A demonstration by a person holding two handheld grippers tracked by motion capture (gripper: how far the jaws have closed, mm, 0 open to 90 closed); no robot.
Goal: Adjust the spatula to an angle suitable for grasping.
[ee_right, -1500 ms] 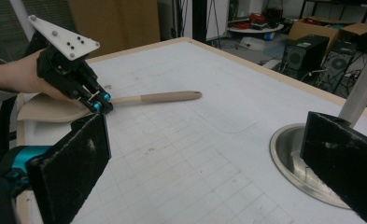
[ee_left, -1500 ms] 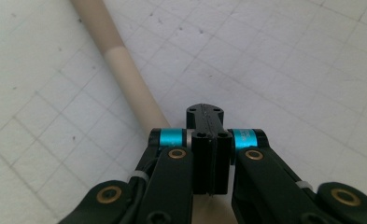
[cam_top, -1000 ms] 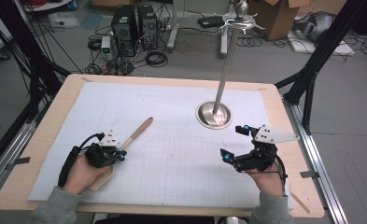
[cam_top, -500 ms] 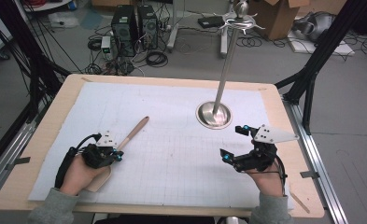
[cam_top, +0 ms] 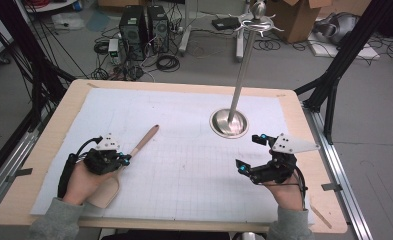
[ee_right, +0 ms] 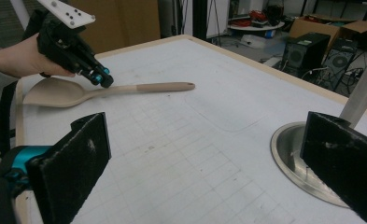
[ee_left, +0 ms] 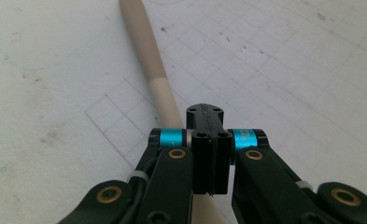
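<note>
A pale wooden spatula (cam_top: 129, 160) lies on the worktop (cam_top: 49, 150), whose light wood edge frames a white gridded paper sheet (cam_top: 184, 150). The spatula has a rounded handle pointing toward one o'clock and a broad flat blade at seven o'clock. The left hand-held gripper (cam_top: 120, 159), black with turquoise bands, has its jaws pressed together at the handle's neck; whether they pinch the wood I cannot tell. The right hand-held gripper (cam_top: 249, 152) stands wide apart, holding nothing, at four o'clock from a shiny round metal stand base (cam_top: 229, 123) with a slim pole. Compared with a second ago, the handle has swung slightly anticlockwise; the right hand-held gripper has stayed put.
</note>
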